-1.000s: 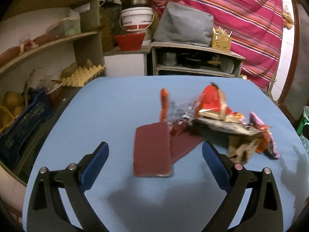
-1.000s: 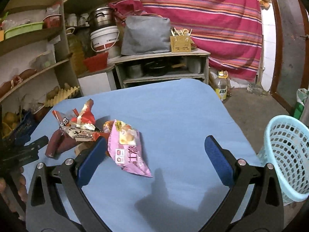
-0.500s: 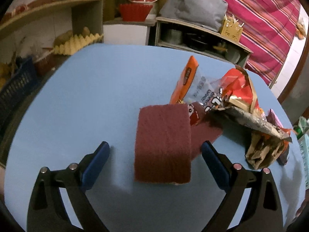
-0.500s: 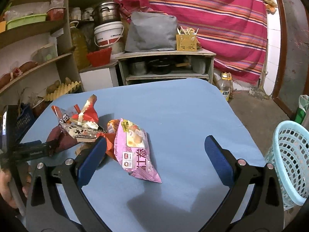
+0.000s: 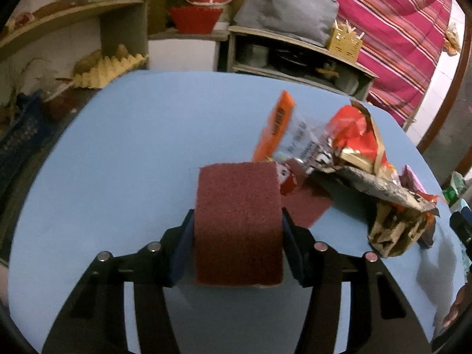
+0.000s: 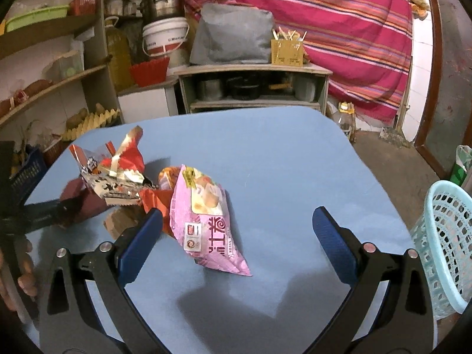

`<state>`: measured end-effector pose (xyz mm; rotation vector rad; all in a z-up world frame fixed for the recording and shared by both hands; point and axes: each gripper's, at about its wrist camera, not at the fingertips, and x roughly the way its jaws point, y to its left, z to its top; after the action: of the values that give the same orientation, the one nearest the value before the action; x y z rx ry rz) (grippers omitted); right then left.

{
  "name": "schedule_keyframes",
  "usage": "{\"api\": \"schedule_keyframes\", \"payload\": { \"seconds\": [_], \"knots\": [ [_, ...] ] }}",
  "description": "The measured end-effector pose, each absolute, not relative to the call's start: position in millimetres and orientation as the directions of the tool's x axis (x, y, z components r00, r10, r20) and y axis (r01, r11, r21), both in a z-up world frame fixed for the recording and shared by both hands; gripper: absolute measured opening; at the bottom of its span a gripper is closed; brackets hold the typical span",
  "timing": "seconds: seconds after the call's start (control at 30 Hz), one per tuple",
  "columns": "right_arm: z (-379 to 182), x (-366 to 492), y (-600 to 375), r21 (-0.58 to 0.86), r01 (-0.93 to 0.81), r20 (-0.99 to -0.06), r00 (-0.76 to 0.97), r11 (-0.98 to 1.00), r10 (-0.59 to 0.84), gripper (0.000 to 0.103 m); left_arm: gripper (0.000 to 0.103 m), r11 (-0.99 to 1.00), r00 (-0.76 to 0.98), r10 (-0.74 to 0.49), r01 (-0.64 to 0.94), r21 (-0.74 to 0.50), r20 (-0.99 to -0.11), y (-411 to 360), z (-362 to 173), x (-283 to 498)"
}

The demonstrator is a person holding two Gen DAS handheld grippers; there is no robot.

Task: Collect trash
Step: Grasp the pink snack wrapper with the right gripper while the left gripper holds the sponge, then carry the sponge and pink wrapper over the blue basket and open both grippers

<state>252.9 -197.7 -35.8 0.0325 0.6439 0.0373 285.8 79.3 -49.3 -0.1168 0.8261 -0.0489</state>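
My left gripper is shut on a dark red scouring pad, which bows up between the blue pads on the blue table. Behind it lies a pile of wrappers: an orange one, a red and silver one and a crumpled brown one. My right gripper is open and empty, just above a pink snack bag that lies between its fingers. The left gripper shows at the far left in the right wrist view.
A light blue mesh basket stands on the floor off the table's right edge. Shelves with crates and egg trays line the left side. A low cabinet stands behind the table.
My left gripper moved forward over the scouring pad and closed on it. My right gripper moved in closer to the pink bag.
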Motion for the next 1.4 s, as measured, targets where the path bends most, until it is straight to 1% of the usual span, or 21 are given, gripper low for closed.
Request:
{"api": "schedule_keyframes", "payload": {
  "seconds": [0.07, 0.17, 0.23, 0.33, 0.47, 0.57, 0.7, 0.83, 0.9, 0.93, 1.0, 1.03, 1.13, 1.17, 1.2, 1.23, 1.3, 1.33, 1.4],
  "knots": [
    [-40.7, 257.6, -193.5, 0.055, -0.035, -0.623, 0.780, 0.998, 0.061, 0.099, 0.055, 0.994, 0.692, -0.063, -0.019, -0.105, -0.719, 83.5, -43.2, 282.5],
    [-48.3, 261.4, -184.6, 0.035, -0.042, -0.650, 0.758, 0.999, 0.055, 0.099, 0.055, 0.996, 0.742, -0.002, -0.055, -0.064, -0.671, 92.3, -24.9, 272.1],
    [-50.2, 262.9, -179.8, 0.009, -0.048, -0.652, 0.757, 0.999, 0.042, 0.098, 0.055, 0.996, 0.772, 0.037, -0.077, -0.036, -0.635, 96.7, -13.1, 265.2],
    [-48.3, 263.3, -179.2, 0.004, -0.042, -0.642, 0.766, 0.999, 0.035, 0.097, 0.055, 0.995, 0.801, 0.061, -0.095, -0.026, -0.596, 103.8, -1.3, 256.7],
    [-47.0, 263.9, -183.7, 0.010, -0.029, -0.642, 0.766, 1.000, 0.029, 0.096, 0.055, 0.994, 0.806, 0.056, -0.098, -0.039, -0.589, 109.4, 3.0, 253.2],
    [-45.1, 261.7, -190.2, 0.044, -0.030, -0.656, 0.753, 0.999, 0.051, 0.094, 0.055, 0.995, 0.815, 0.059, -0.098, -0.035, -0.577, 111.2, 6.9, 250.0],
    [-44.6, 256.9, -195.8, -0.012, -0.032, -0.661, 0.750, 0.999, 0.016, 0.094, 0.055, 0.994, 0.829, 0.075, -0.108, -0.027, -0.554, 113.3, 13.4, 246.0],
    [-57.9, 258.1, -198.6, -0.007, -0.049, -0.715, 0.698, 0.999, 0.030, 0.094, 0.055, 0.993, 0.831, 0.074, -0.111, -0.034, -0.551, 117.1, 14.8, 245.9],
    [-61.9, 260.3, -194.4, -0.037, -0.056, -0.725, 0.688, 0.998, 0.012, 0.093, 0.055, 0.994, 0.831, 0.071, -0.108, -0.036, -0.552, 116.3, 15.0, 245.8],
    [-63.7, 262.0, -192.8, -0.054, -0.059, -0.729, 0.684, 0.997, 0.001, 0.091, 0.055, 0.994, 0.832, 0.070, -0.107, -0.036, -0.551, 115.6, 15.5, 246.0],
    [-66.0, 266.4, -192.0, -0.058, -0.060, -0.734, 0.679, 0.997, -0.002, 0.081, 0.055, 0.994, 0.833, 0.068, -0.105, -0.037, -0.549, 114.0, 15.7, 245.4],
    [-66.9, 269.4, -191.7, -0.055, -0.059, -0.737, 0.676, 0.997, -0.001, 0.078, 0.055, 0.994, 0.835, 0.066, -0.103, -0.038, -0.547, 113.4, 16.0, 245.8],
    [-72.0, 281.2, -189.7, -0.039, -0.076, -0.761, 0.648, 0.996, 0.020, 0.065, 0.055, 0.995, 0.835, 0.068, -0.100, -0.029, -0.547, 109.8, 15.3, 246.1],
    [-72.8, 283.2, -188.5, -0.039, -0.081, -0.766, 0.642, 0.996, 0.022, 0.057, 0.055, 0.995, 0.834, 0.069, -0.101, -0.027, -0.548, 110.0, 14.4, 246.3],
    [-73.4, 285.2, -186.5, -0.042, -0.089, -0.771, 0.636, 0.995, 0.025, 0.051, 0.055, 0.994, 0.832, 0.071, -0.102, -0.026, -0.550, 110.0, 13.2, 246.2],
    [-73.2, 286.1, -185.1, -0.044, -0.098, -0.772, 0.635, 0.994, 0.028, 0.049, 0.055, 0.994, 0.830, 0.072, -0.104, -0.027, -0.553, 110.9, 12.5, 246.8],
    [-71.9, 286.9, -181.8, -0.063, -0.121, -0.772, 0.635, 0.991, 0.028, 0.041, 0.055, 0.994, 0.828, 0.074, -0.109, -0.031, -0.557, 111.9, 11.5, 247.2],
    [-70.9, 285.6, -180.0, -0.083, -0.127, -0.766, 0.642, 0.988, 0.018, 0.041, 0.055, 0.993, 0.827, 0.076, -0.112, -0.031, -0.557, 112.1, 11.6, 247.7],
    [-69.3, 282.1, -179.4, -0.104, -0.136, -0.757, 0.653, 0.985, 0.010, 0.037, 0.055, 0.993, 0.828, 0.080, -0.113, -0.025, -0.554, 112.5, 11.9, 246.8]
  ]
}}
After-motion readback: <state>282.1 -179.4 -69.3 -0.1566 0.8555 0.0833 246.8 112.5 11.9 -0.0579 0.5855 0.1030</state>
